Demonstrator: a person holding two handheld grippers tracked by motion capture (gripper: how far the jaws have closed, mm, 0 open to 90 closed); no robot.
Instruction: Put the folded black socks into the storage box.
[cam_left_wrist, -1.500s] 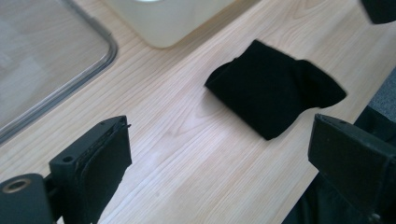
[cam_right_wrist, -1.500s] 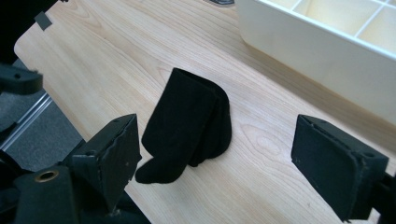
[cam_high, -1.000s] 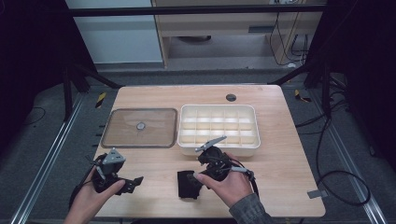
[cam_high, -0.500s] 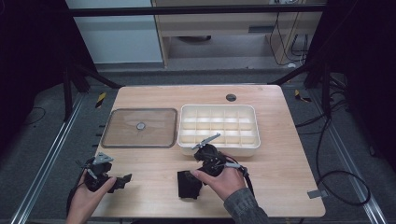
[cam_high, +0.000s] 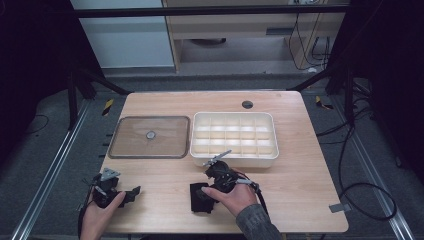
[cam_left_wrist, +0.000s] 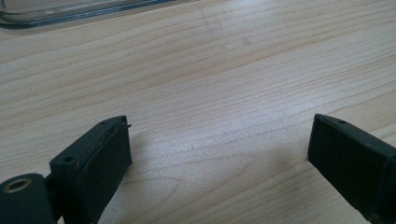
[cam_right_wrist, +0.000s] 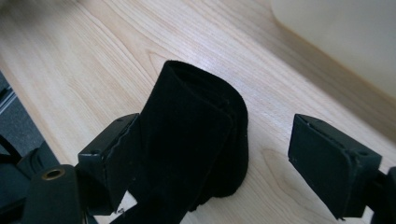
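Note:
A folded black cloth (cam_high: 198, 202) lies on the wooden table (cam_high: 300, 180) near its front edge. My right gripper (cam_high: 208, 188) is held over it by a hand. In the right gripper view the cloth (cam_right_wrist: 196, 140) stands between the open jaws of the right gripper (cam_right_wrist: 215, 127), against the left jaw and clear of the right one. My left gripper (cam_high: 131, 194) rests low at the table's front left corner. It is open (cam_left_wrist: 219, 123) over bare wood, with nothing between the jaws.
A white compartment tray (cam_high: 233, 159) stands just behind the right gripper; its wall (cam_right_wrist: 345, 42) is close by. A clear flat lid (cam_high: 150, 136) with a small knob lies left of the tray, and its edge (cam_left_wrist: 70, 11) lies ahead of the left gripper.
The left hand has drawn its gripper back toward the front left corner of the table. The right gripper has shifted slightly left over the cloth.

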